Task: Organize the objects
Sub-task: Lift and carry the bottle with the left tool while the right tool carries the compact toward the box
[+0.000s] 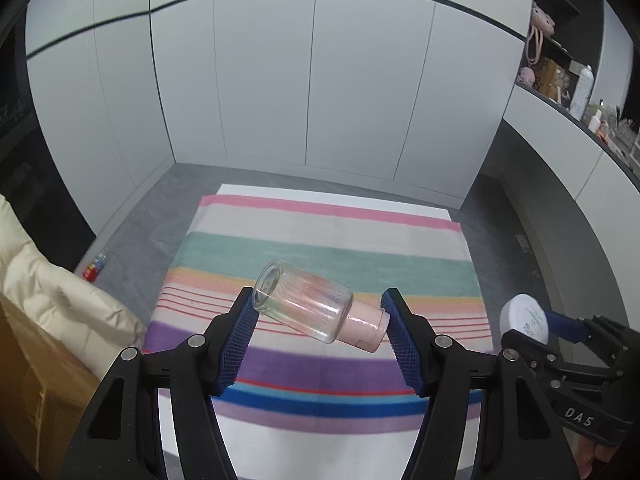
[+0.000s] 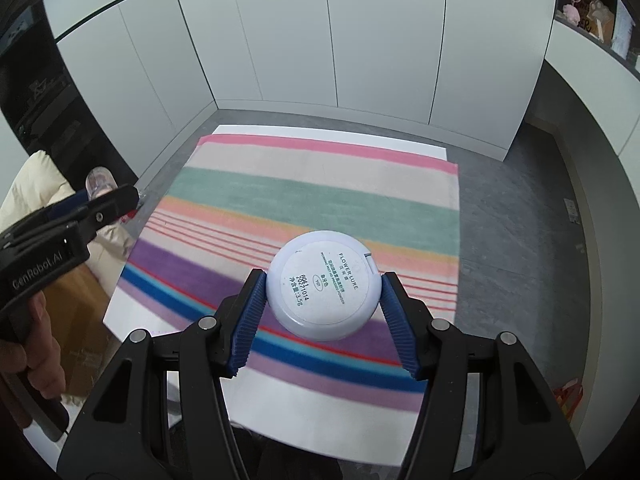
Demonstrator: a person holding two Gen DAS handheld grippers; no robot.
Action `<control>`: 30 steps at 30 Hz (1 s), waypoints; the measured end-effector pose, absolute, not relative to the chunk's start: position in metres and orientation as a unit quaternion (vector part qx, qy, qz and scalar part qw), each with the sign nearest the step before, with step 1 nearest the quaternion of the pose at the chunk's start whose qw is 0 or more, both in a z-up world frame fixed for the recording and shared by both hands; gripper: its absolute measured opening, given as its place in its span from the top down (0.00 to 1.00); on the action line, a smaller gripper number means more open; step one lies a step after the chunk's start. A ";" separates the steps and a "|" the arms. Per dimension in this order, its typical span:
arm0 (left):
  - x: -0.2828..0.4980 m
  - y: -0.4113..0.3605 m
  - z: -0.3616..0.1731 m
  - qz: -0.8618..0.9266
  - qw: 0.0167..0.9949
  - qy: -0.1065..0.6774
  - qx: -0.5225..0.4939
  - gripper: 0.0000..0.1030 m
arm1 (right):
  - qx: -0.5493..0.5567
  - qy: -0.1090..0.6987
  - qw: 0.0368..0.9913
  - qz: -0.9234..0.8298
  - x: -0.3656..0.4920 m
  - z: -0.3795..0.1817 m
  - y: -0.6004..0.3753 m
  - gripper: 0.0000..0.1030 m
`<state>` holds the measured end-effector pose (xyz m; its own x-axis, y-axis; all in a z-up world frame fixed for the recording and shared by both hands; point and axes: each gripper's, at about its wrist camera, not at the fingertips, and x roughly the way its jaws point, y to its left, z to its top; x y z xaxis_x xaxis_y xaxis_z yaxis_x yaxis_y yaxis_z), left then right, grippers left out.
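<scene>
Left wrist view: left gripper (image 1: 318,312) fingers clamp a clear pink-capped bottle (image 1: 316,307) endwise; right gripper (image 2: 320,292) fingers pinch a round white compact (image 2: 323,285) edgewise, both above the striped desk cloth (image 2: 320,184).

Two grippers are in view, the left gripper (image 1: 318,306) and the right gripper (image 2: 322,294). Each carries one thing: one clear bottle with a pink cap (image 1: 316,308), one round white powder compact (image 2: 324,284). One striped cloth (image 2: 304,196) lies below, on one white table (image 2: 280,408).
</scene>
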<state>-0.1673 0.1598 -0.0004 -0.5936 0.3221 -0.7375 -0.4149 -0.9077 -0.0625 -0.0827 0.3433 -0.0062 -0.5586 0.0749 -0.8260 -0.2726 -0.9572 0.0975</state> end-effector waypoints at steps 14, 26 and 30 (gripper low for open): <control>-0.110 0.126 0.011 0.906 0.193 0.058 -0.373 0.37 | -0.433 0.100 0.088 0.892 -0.038 0.023 0.321 0.41; -0.116 0.082 0.007 0.910 0.180 0.029 -0.372 0.37 | -0.438 0.079 0.072 0.893 -0.059 0.012 0.298 0.41; -0.124 0.059 0.005 0.913 0.167 0.013 -0.373 0.37 | -0.436 0.070 0.068 0.894 -0.066 0.013 0.289 0.41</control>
